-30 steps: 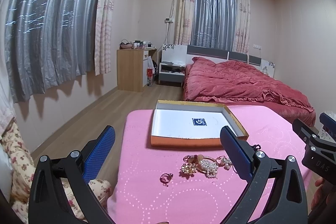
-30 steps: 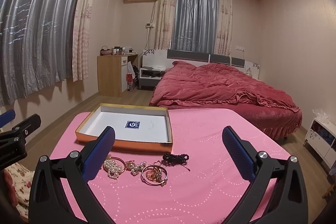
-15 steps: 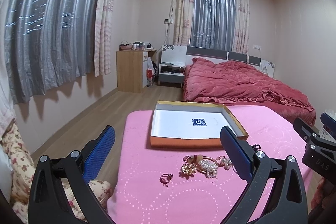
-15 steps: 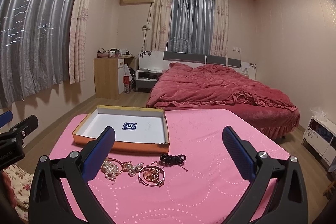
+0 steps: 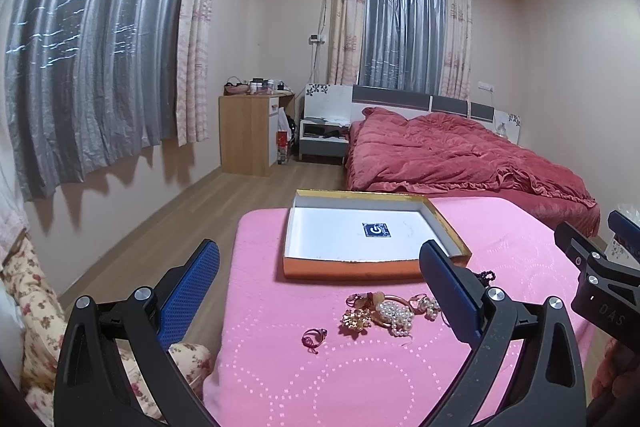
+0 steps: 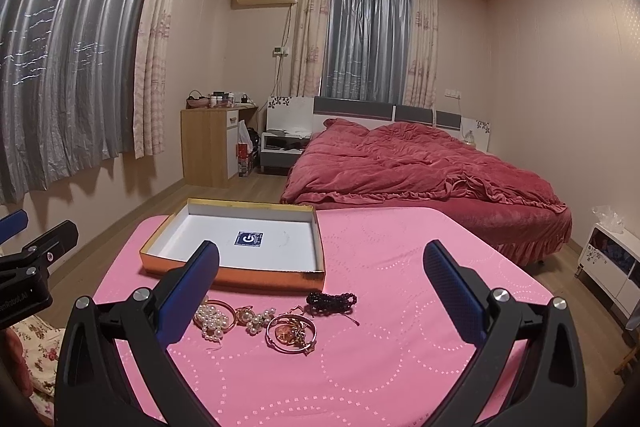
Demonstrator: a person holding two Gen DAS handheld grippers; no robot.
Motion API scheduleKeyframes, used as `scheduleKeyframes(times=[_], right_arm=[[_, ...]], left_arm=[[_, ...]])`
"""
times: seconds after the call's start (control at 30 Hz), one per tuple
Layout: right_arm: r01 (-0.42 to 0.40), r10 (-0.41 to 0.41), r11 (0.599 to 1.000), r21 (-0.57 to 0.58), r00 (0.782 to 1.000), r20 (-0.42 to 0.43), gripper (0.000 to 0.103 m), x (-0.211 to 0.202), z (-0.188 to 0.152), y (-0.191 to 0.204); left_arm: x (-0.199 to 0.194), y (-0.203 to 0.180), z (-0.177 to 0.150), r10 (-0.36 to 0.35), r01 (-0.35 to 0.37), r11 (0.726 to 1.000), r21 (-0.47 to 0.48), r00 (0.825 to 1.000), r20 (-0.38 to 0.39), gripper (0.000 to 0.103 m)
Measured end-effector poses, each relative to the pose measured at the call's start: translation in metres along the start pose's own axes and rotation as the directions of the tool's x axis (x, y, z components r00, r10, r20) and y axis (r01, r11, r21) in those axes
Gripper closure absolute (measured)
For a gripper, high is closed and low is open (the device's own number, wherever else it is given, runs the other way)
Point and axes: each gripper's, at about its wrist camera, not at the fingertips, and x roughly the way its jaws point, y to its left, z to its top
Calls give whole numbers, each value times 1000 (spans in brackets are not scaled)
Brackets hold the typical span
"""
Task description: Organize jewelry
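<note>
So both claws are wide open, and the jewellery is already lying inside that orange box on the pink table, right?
Not quite. Both claws are open, but the orange box holds no jewellery: the right wrist view shows the jewellery lying on the pink table, in front of the box.

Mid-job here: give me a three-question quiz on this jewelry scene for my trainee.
1. True or false: the box already holds jewelry.
2. Which piece lies nearest the box's right front corner? A) black bead bracelet B) ring C) pearls
3. Fill in: the left gripper and right gripper both hang over the pink cloth with fingers ____.

Key: 1 false; 2 A; 3 open
</note>
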Motion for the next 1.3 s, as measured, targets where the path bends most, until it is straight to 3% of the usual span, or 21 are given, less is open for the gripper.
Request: scheduleKeyframes(times=[1.2, 1.3], right_arm=[[-8, 9, 1000, 8, 1000, -23, 103, 5, -7, -2], [-2, 2, 1000, 9, 999, -36, 103, 8, -9, -2]], left_arm=[[6, -1, -11, -6, 6, 1000, 3, 999, -44, 6], [13, 3, -13, 12, -12, 1000, -7, 997, -78, 6]])
